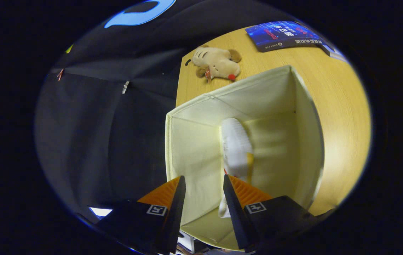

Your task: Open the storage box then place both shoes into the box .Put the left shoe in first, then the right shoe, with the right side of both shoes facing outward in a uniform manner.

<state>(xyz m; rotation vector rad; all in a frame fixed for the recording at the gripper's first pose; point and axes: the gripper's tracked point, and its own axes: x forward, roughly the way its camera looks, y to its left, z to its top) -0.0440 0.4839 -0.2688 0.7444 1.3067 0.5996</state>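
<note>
gripper: hovers above the storage box, tilted down into its open top; fingers parted with a clear gap, nothing pressed between them.
fingers: one sits over the box's near-left wall, the other just in front of the shoe's near end, hiding part of it.
storage box: pale cream fabric, open at the top, lid not in view; stands on the wooden table, its left wall at the table's edge.
shoe: white with a yellow patch on one side; lies inside the box, roughly mid-floor, long axis running away from the fingers; blurred, so left or right shoe cannot be told, nor which side faces out.
plush toy: tan stuffed animal with a red spot, on the table just beyond the box's far wall, apart from it.
booklet: dark blue printed sheet, on the table well beyond the box, past the toy.
obstruction: box walls flank the shoe on all sides; nothing else lies in the box near the shoe.
</note>
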